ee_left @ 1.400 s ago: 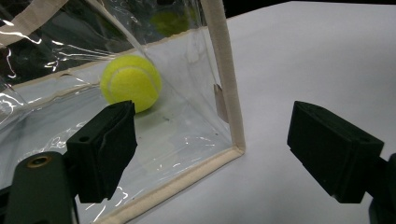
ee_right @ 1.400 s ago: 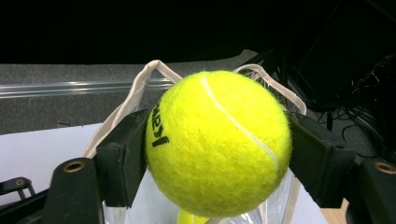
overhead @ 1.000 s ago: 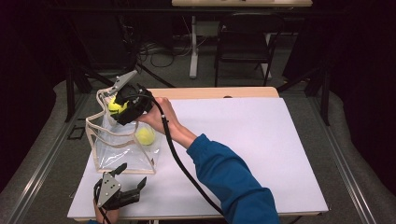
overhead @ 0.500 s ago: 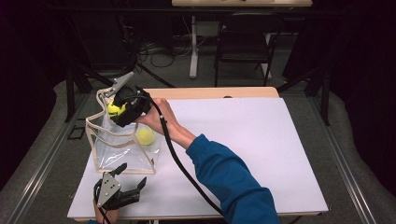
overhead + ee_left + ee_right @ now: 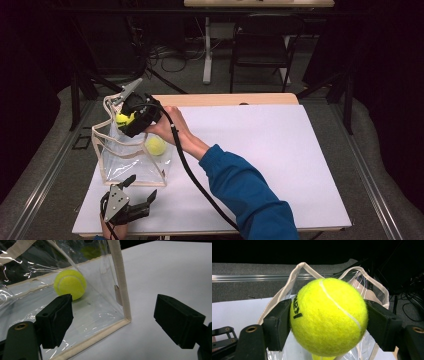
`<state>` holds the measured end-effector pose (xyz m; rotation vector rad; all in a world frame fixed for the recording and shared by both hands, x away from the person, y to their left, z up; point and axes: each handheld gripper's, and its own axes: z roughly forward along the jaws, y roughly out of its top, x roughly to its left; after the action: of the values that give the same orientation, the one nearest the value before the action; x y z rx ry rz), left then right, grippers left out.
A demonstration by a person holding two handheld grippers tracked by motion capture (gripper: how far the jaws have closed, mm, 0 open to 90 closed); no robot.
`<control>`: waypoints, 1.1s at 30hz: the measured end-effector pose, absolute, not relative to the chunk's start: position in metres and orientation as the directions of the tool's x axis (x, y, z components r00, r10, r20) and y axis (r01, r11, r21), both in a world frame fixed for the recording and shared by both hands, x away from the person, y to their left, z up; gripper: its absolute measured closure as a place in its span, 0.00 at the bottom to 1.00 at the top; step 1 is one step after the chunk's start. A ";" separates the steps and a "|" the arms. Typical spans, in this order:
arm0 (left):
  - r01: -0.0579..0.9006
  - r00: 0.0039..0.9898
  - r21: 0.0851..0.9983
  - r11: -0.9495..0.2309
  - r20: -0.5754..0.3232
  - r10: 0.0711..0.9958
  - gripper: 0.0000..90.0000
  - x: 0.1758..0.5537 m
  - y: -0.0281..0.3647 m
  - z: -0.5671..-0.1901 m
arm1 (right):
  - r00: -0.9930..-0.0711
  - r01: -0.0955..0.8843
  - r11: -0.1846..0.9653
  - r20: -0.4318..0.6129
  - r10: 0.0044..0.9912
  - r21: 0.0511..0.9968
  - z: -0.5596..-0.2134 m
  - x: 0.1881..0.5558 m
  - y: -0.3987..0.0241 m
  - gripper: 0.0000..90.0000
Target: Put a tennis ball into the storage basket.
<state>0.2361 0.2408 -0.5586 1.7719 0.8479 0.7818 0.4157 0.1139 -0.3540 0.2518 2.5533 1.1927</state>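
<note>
Right gripper [image 5: 124, 119] still clamping tennis ball [image 5: 329, 316] over clear bag [image 5: 131, 157], unmoved

Table right [image 5: 260, 150] open; bag [image 5: 132, 160] blocks left.

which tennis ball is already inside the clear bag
The loose tennis ball resting on the floor of the clear bag. The other tennis ball is clamped in the right gripper above the bag's opening.
</note>
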 end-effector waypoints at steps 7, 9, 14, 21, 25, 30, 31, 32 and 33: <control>0.190 0.549 0.943 -0.272 0.127 0.826 0.18 0.236 0.241 -0.558 | -0.936 0.032 0.653 -0.206 0.284 0.757 -0.357 0.416 0.115 0.29; 0.189 0.550 0.943 -0.273 0.128 0.825 0.18 0.236 0.240 -0.558 | -0.935 0.029 0.658 -0.213 0.284 0.753 -0.357 0.415 0.116 0.29; 0.191 0.550 0.943 -0.273 0.128 0.825 0.18 0.236 0.240 -0.558 | -0.934 0.023 0.665 -0.222 0.281 0.747 -0.354 0.412 0.116 0.29; 0.188 0.549 0.944 -0.271 0.128 0.826 0.18 0.236 0.241 -0.558 | -0.932 0.015 0.681 -0.237 0.275 0.732 -0.355 0.410 0.121 0.29; 0.189 0.548 0.945 -0.268 0.125 0.827 0.18 0.236 0.241 -0.558 | -0.933 0.018 0.687 -0.234 0.272 0.726 -0.358 0.412 0.123 0.29; 0.188 0.550 0.945 -0.268 0.125 0.826 0.18 0.236 0.242 -0.558 | -0.934 0.025 0.692 -0.230 0.274 0.722 -0.361 0.414 0.125 0.29; 0.187 0.552 0.945 -0.269 0.125 0.825 0.18 0.236 0.242 -0.558 | -0.933 0.029 0.692 -0.229 0.279 0.722 -0.361 0.414 0.125 0.29; 0.188 0.550 0.945 -0.269 0.126 0.826 0.18 0.236 0.242 -0.558 | -0.933 0.031 0.694 -0.228 0.278 0.719 -0.362 0.414 0.126 0.29; 0.188 0.550 0.945 -0.269 0.126 0.826 0.18 0.236 0.242 -0.558 | -0.933 0.031 0.694 -0.228 0.278 0.719 -0.362 0.414 0.126 0.29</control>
<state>0.2358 0.2420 -0.5580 1.7660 0.8432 0.7816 0.4136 0.1261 -0.3622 0.2430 2.5859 1.0898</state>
